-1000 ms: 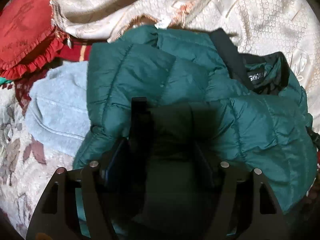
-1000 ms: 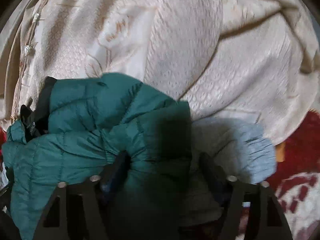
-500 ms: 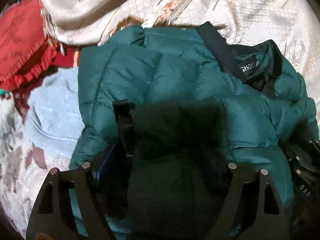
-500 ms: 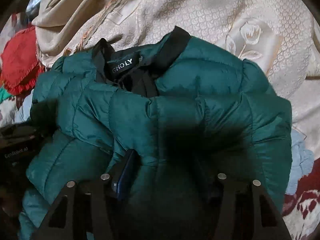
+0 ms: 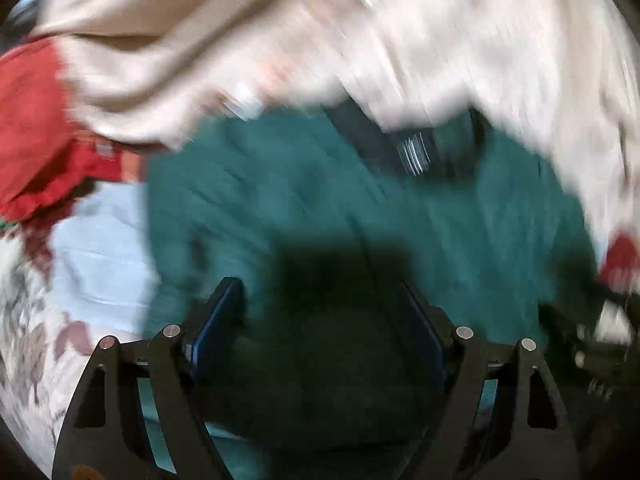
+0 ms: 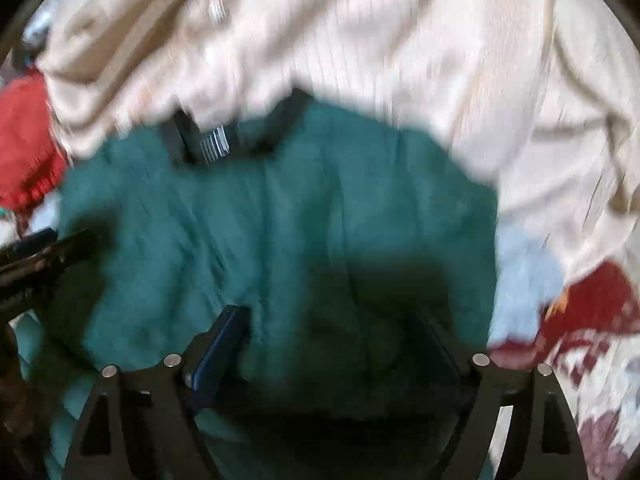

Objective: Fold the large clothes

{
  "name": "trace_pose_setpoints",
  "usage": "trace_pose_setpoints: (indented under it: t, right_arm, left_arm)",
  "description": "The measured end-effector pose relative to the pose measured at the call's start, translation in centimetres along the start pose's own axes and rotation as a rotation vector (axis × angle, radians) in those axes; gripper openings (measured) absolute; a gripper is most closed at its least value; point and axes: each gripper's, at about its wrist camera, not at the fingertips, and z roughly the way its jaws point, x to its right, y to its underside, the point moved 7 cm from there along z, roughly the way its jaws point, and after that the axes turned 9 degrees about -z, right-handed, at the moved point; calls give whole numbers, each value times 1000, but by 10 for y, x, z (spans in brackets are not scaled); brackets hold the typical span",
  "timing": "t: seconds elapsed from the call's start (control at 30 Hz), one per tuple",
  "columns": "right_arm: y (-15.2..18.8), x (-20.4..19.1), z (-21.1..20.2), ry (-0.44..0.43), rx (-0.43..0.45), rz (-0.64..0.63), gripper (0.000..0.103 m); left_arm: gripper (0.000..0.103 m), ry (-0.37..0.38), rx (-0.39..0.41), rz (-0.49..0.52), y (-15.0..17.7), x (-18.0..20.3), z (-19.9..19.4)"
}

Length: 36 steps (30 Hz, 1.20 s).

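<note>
both views are smearing with motion blur, so fine detail is not showing. the green puffer jacket [image 5: 320, 200] is lying bunched in the middle of the bed, its black collar [image 5: 360, 132] with a white label [image 5: 414, 152] pointing toward the cream bedspread [image 5: 440, 40] behind it. the left gripper [image 5: 320, 308] is sitting over the near part of the jacket with its jaws spread wide, the blue-padded fingers [image 5: 218, 320] standing on either side of a shadowed mound of green fabric; whether they are pinching that fabric or only straddling it is not something i can tell. the right gripper [image 6: 332, 340] is likewise hanging over the jacket [image 6: 280, 220] with its jaws wide apart, one blue finger [image 6: 224, 340] lying against the green quilting. from the right wrist view the left gripper [image 6: 36, 256] is showing as a dark shape at the jacket's left edge. a pale blue garment [image 5: 100, 248] is lying partly under the jacket's left side, and it is peeking out again on the right [image 6: 524, 272]. a red frilled cushion [image 5: 32, 128] is resting beside the bedspread [image 6: 400, 40], and a red and white patterned cover [image 6: 592, 340] is spreading beneath everything
</note>
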Motion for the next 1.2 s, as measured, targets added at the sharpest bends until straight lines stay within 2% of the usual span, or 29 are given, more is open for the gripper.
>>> trace_pose_setpoints:
  t: [0.03, 0.1, 0.23, 0.3, 0.37, 0.43, 0.53, 0.63, 0.7, 0.77, 0.9, 1.0, 1.07, 1.13, 1.2]
  right_arm:
    - [1, 5, -7, -11, 16, 16, 83]
    - [-3, 13, -30, -10, 58, 57, 83]
    - [8, 37, -102, 11, 203, 134, 83]
    - [26, 44, -125, 12, 206, 143, 83]
    - [54, 51, -141, -11, 188, 158, 83]
    - [79, 50, -149, -37, 161, 150, 83]
    - [111, 43, -167, -54, 177, 73, 83]
    - [147, 42, -174, -89, 157, 44, 83]
    - [172, 44, -172, -116, 135, 64, 83]
    - [195, 48, -171, -110, 74, 94, 83]
    - [233, 45, -175, -182, 83, 146, 83]
    - [267, 42, -161, -264, 44, 238, 84]
    - [265, 35, -166, -281, 78, 212, 84]
    - [262, 16, -170, -396, 84, 168, 84]
    - [261, 0, -170, -458, 77, 138, 84]
  left_arm:
    - [81, -30, -8, 35, 4, 3, 5]
    - [81, -35, 24, 48, 1, 2, 1]
    - [81, 13, 44, -91, -1, -19, -32]
    - [81, 30, 76, -161, -4, -40, -55]
    - [81, 32, 108, -184, -4, -56, -73]
    - [81, 32, 138, -165, 10, -62, -105]
    - [81, 40, 154, -103, 36, -84, -133]
    - [81, 17, 128, -63, 62, -108, -150]
    - [81, 22, 103, -74, 81, -123, -160]
    - [81, 21, 100, -106, 93, -134, -170]
    - [81, 35, 99, -142, 117, -155, -180]
    - [81, 60, 74, -152, 140, -166, -173]
    - [81, 77, 55, -169, 157, -173, -168]
    - [81, 102, 50, -207, 170, -179, -163]
    - [81, 113, 42, -247, 179, -183, -160]
